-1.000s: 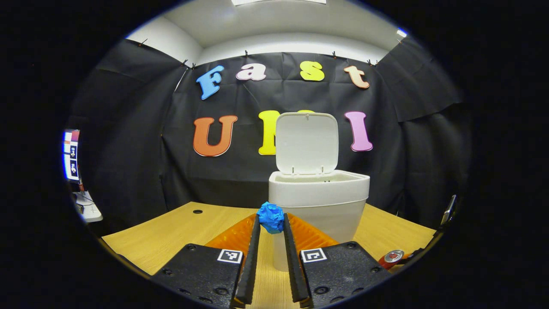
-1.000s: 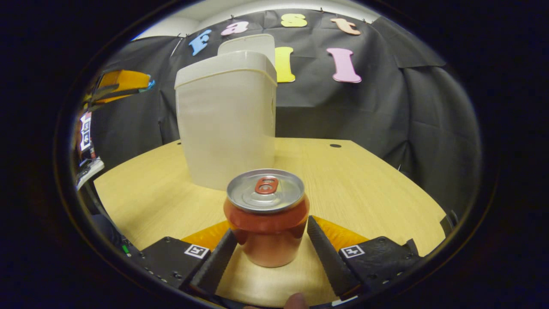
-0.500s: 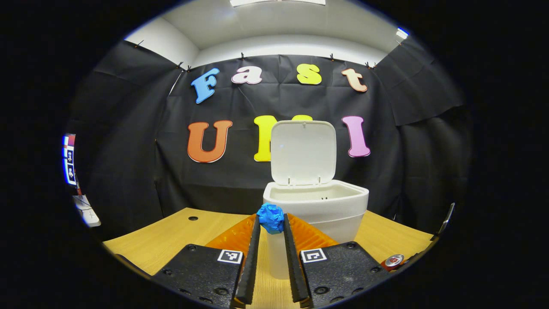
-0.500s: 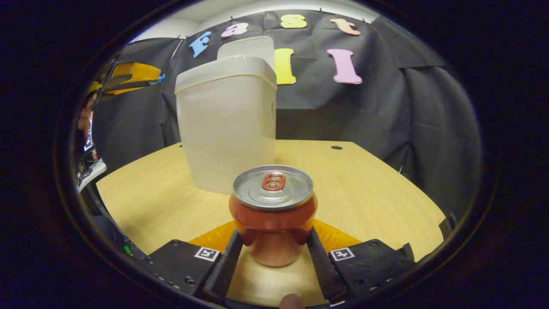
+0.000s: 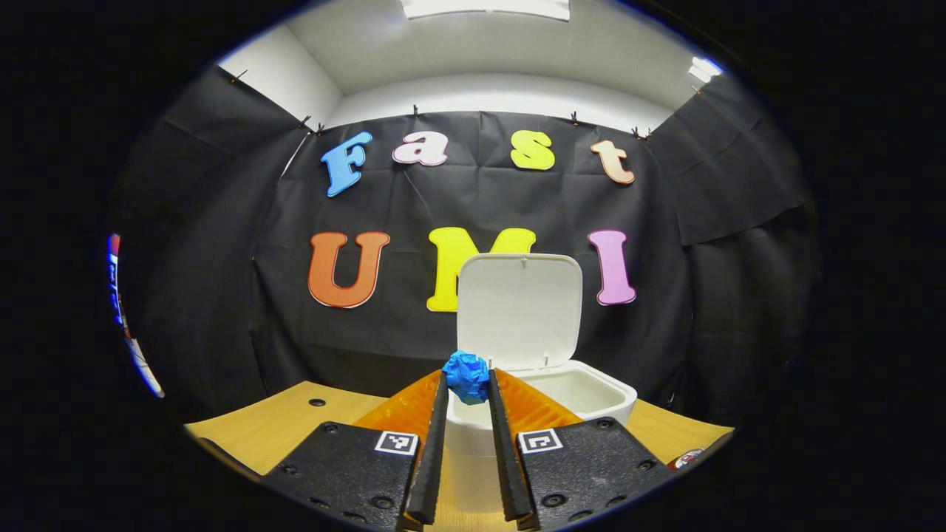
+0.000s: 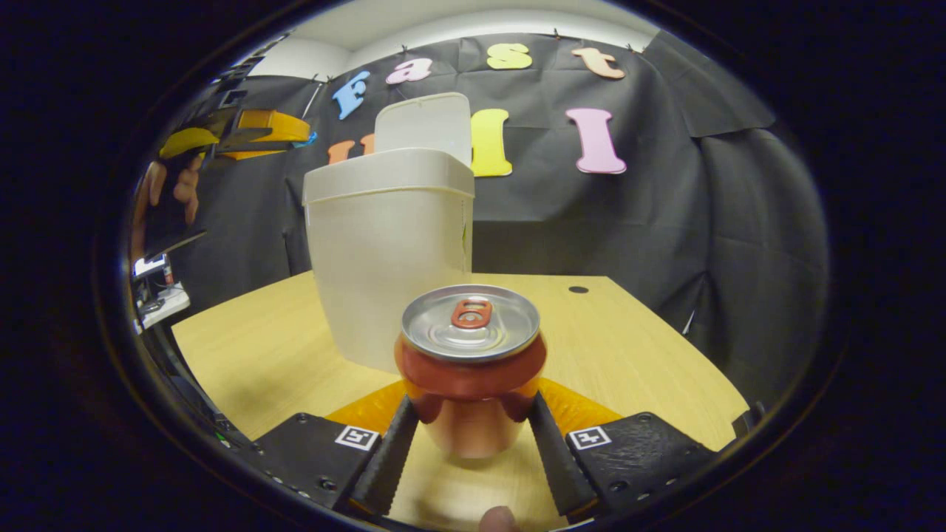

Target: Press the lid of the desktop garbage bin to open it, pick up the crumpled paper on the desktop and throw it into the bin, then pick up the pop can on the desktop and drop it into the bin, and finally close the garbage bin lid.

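Our left gripper pinched the crumpled paper between both fingers, just before the open bin with its lid upright. Our right gripper clamped the pop can above the counter, near the bin's wall.

bin: white, lid up | paper: blue, crumpled | can: red, upright

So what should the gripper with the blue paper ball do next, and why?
Probably carry it a little further forward over the bin's mouth, then open. The left gripper is shut on the crumpled paper, the lid stands up, and the bin is open just ahead and below, so the paper seems not quite over it.
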Available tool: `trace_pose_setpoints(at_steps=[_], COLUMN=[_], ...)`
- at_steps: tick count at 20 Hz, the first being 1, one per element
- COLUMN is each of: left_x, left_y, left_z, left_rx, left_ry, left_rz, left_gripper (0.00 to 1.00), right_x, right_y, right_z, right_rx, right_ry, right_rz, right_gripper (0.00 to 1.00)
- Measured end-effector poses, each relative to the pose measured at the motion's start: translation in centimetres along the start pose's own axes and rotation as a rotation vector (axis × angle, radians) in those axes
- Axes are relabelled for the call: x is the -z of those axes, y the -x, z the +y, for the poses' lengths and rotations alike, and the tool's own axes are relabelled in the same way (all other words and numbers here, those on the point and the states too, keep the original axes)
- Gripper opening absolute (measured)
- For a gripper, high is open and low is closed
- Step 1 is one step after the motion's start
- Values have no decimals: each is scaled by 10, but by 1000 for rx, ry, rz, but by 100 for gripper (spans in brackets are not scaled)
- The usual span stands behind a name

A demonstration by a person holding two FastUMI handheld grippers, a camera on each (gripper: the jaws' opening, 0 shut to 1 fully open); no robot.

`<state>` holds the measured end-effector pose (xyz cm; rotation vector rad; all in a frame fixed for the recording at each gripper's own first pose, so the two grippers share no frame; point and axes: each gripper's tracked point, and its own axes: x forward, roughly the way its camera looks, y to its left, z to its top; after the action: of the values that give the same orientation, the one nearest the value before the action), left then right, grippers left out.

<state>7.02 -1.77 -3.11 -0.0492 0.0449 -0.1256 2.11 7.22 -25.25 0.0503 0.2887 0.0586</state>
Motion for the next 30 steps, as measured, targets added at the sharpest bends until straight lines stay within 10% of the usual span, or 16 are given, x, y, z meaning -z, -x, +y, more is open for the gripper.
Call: trace_pose_setpoints(at_steps=[21,27,30], left_x=[37,35,34], left_y=[-83,-78,-72], left_z=[-25,-27,-25], left_rx=[75,82,78], left_ry=[-1,-1,13], left_rz=[131,129,124], left_gripper=[48,100,99], right_x=[-49,-52,-60], right_y=[17,18,21], right_z=[-45,-46,-46], right_rx=[75,72,74], right_ry=[-40,-55,-53], right_rz=[-105,-116,-125], right_gripper=[78,78,78])
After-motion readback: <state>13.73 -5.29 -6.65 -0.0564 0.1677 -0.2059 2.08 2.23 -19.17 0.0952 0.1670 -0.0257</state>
